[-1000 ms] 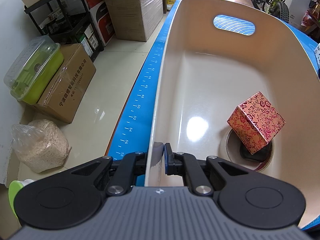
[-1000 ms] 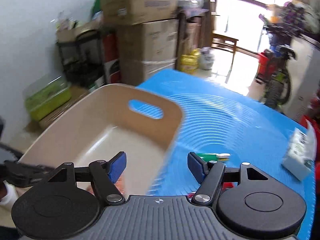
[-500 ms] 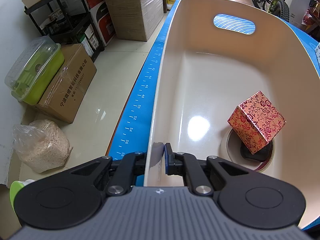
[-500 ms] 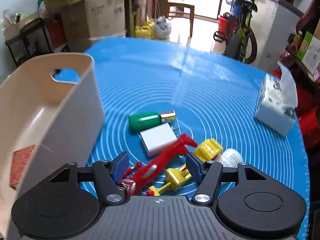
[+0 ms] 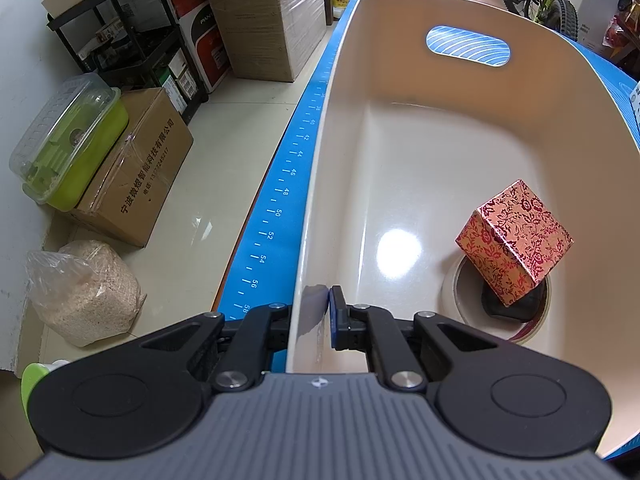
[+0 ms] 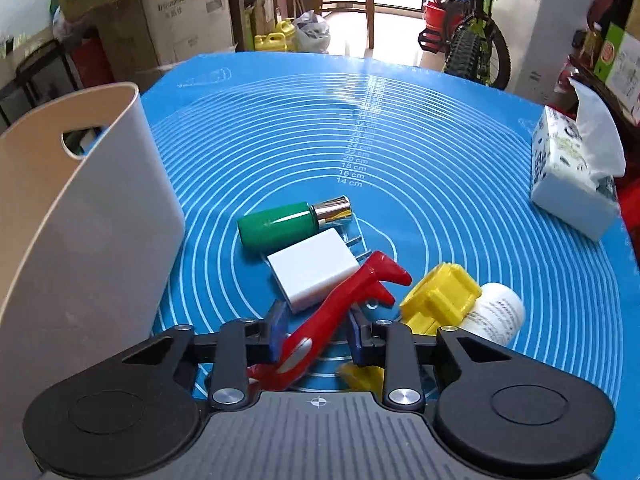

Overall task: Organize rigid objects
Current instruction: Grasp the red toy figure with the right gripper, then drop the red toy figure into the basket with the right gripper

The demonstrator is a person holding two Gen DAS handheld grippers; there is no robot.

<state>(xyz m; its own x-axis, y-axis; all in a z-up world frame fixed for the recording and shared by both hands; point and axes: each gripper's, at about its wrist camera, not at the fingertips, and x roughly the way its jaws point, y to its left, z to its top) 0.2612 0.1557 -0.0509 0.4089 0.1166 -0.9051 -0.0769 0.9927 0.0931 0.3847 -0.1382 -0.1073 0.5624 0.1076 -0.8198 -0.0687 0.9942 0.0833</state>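
Observation:
My left gripper (image 5: 316, 312) is shut on the near wall of the beige bin (image 5: 312, 216). Inside the bin a red floral box (image 5: 514, 242) leans on a tape roll (image 5: 454, 292) with a black item under it. My right gripper (image 6: 316, 330) is partly closed around a red toy wrench (image 6: 348, 304) lying on the blue mat (image 6: 400, 152); the jaws straddle its handle and I cannot tell whether they touch it. Beside the wrench lie a white charger (image 6: 312, 270), a green bottle (image 6: 280, 224), a yellow toy (image 6: 440, 296) and a white bottle (image 6: 496, 312).
The bin (image 6: 80, 208) stands at the mat's left edge in the right wrist view. A tissue box (image 6: 572, 172) sits at the mat's right. Cardboard boxes (image 5: 132, 184), a green container (image 5: 68, 148) and a bag (image 5: 84, 292) lie on the floor to the left.
My right gripper swung right from over the bin, came down over the pile and narrowed its jaws around the red wrench. My left gripper has stayed clamped on the bin wall.

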